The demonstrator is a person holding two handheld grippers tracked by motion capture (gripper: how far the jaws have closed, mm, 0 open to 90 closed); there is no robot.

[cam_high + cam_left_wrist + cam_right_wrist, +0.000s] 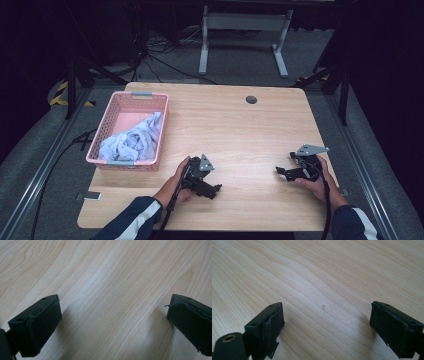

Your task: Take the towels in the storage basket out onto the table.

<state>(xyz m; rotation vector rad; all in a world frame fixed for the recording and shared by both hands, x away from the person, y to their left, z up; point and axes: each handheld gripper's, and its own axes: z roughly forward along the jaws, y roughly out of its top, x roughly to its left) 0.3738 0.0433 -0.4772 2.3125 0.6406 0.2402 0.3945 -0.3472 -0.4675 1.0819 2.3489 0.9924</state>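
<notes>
Desk (235,125) first, from the high view: light wood top, and a pink basket (112,114) sits at its left edge with a pale blue-grey cloth (132,142) bunched up inside, piled mostly toward the near end. Near the far edge there's a round grey cable hole (251,99). The person's two arms come in from the bottom in dark sleeves with a white stripe. The left hand-held gripper (216,189) rests low on the desk just off the near right corner of the basket, apart from it, and points toward the middle. The right hand-held gripper (280,171) is well over on the right side with its grey three-cornered plate (311,149) on top, pointing left toward the other one. Nothing but bare wood between the two.

Left gripper view: the left hand-held gripper (113,312) has both black jaws spread wide, one at each side of the frame, released, with only wood grain between them. The pads look a bit frayed at the edges.

Right gripper view: same story, the right hand-held gripper (327,317) is released too, jaws far apart and nothing held, just the desk below with a tiny dark fleck (323,306) in the grain.
</notes>
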